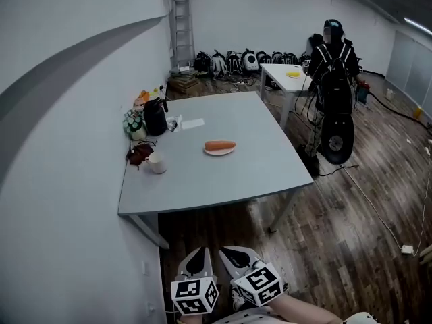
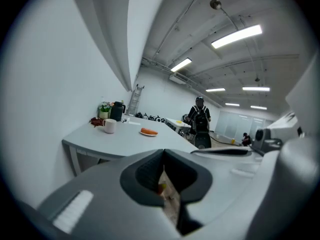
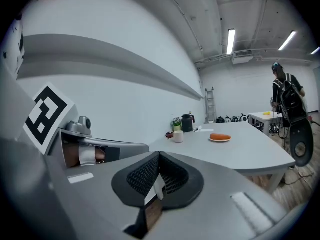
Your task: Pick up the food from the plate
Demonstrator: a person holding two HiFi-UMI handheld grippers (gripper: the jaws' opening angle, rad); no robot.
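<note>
An orange sausage-like piece of food (image 1: 220,145) lies on a small white plate (image 1: 219,152) near the middle of the grey table (image 1: 202,181). My two grippers hang low over the wooden floor, well short of the table's near edge. The left gripper (image 1: 198,253) is shut with nothing in it. Beside it the right gripper (image 1: 231,251) is also shut and empty. In the left gripper view the food (image 2: 148,131) shows far beyond the shut left gripper (image 2: 162,154). The right gripper view has the food (image 3: 220,136) far ahead of the shut right gripper (image 3: 159,157).
A white mug (image 1: 157,163), a black jug (image 1: 155,117), a flower pot (image 1: 133,124) and a paper sheet (image 1: 192,123) stand along the table's left side by the wall. A person with a backpack (image 1: 334,66) stands by a second white table (image 1: 287,77). Cables run over the floor.
</note>
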